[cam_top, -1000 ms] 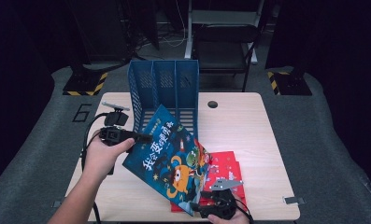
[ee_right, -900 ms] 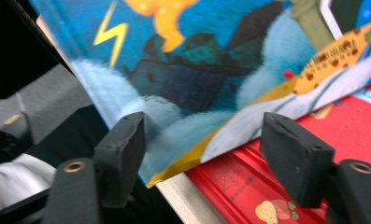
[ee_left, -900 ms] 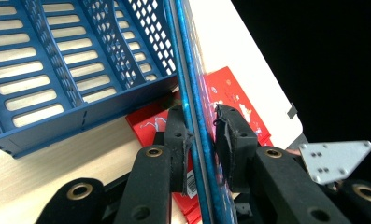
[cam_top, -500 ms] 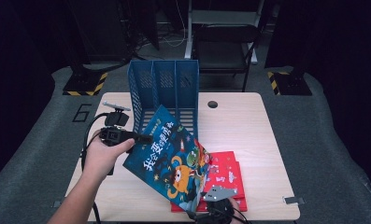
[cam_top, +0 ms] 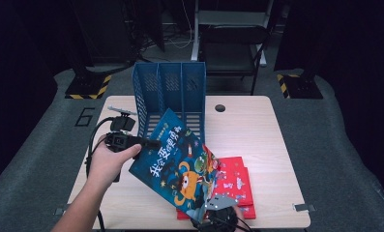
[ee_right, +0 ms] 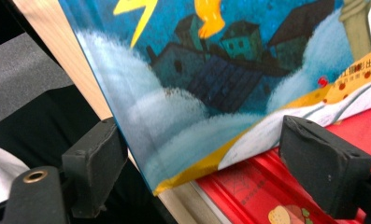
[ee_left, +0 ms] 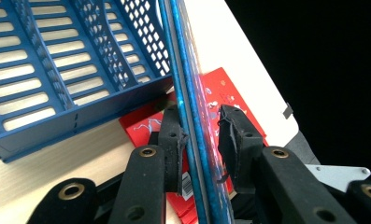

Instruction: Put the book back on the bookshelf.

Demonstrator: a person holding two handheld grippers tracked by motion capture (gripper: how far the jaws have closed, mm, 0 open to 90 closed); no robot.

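Observation:
A blue picture book (cam_top: 180, 164) is held tilted above the table, its lower corner over a stack of red books (cam_top: 235, 181). My left gripper (cam_top: 153, 143), in a hand at the left, is shut on the book's upper left edge. In the left gripper view both pads pinch the blue book (ee_left: 192, 93) edge-on at my left gripper (ee_left: 199, 121). My right gripper (cam_top: 214, 215) sits at the table's front edge under the book's low corner. In the right gripper view my right gripper (ee_right: 202, 140) is open, with the blue book (ee_right: 197, 60) corner between its wide pads, untouched.
A blue three-slot file rack (cam_top: 170, 89) stands behind the book, its slots open in the left gripper view too (ee_left: 57, 70). The wooden table (cam_top: 257, 130) has a cable hole (cam_top: 220, 108) at the back. A chair (cam_top: 228, 34) stands beyond the table.
The right gripper has shifted slightly left along the table's front edge. The left hand and the blue book have stayed almost still.

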